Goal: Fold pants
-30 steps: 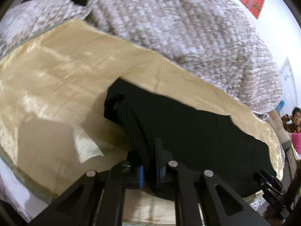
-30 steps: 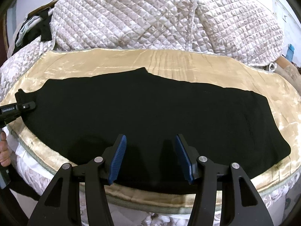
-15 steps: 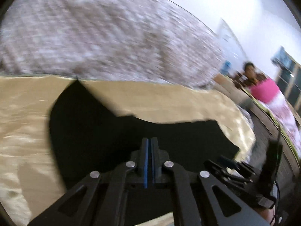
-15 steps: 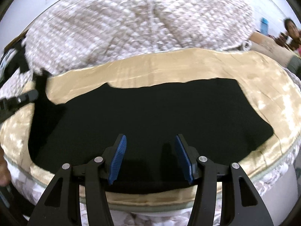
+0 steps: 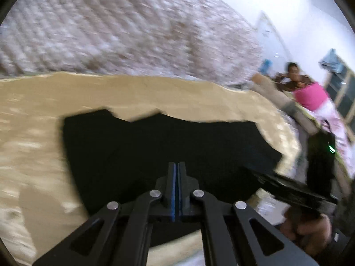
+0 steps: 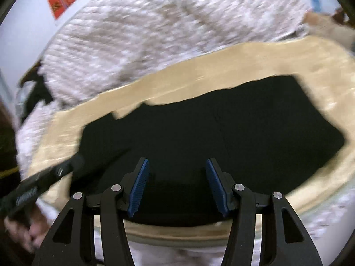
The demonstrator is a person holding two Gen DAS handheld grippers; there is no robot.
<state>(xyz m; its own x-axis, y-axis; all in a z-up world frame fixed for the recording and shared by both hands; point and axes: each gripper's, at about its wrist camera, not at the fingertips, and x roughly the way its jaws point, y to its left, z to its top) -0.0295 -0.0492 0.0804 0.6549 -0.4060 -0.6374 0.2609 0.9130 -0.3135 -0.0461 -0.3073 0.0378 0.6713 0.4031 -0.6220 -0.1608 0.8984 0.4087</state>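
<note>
Black pants lie flat on the tan sheet of the bed, long axis running left-right across both views, roughly square to the way each claw points. In the right wrist view the cloth's right end reaches close to the sheet's edge, while the left end looks thicker, as if a layer is doubled over there; blur makes that hard to confirm. Left claw sits over the pants' near edge toward that left end, jaws pressed together with only a thin blue line between the pads; whether cloth is pinched inside cannot be told, the dark fabric hides it. Right claw is spread wide, blue pads well apart, hovering above the near edge around the middle of the pants, touching nothing that shows. Each claw appears in the other's view: left tool at lower left, right tool at lower right. Judgement: the fold goes along the long axis, left end toward right end, so the left claw is the carrier and the right is nearer the receiving half. White quilted blanket is heaped behind the sheet. A person in pink sits far right, well apart.
</note>
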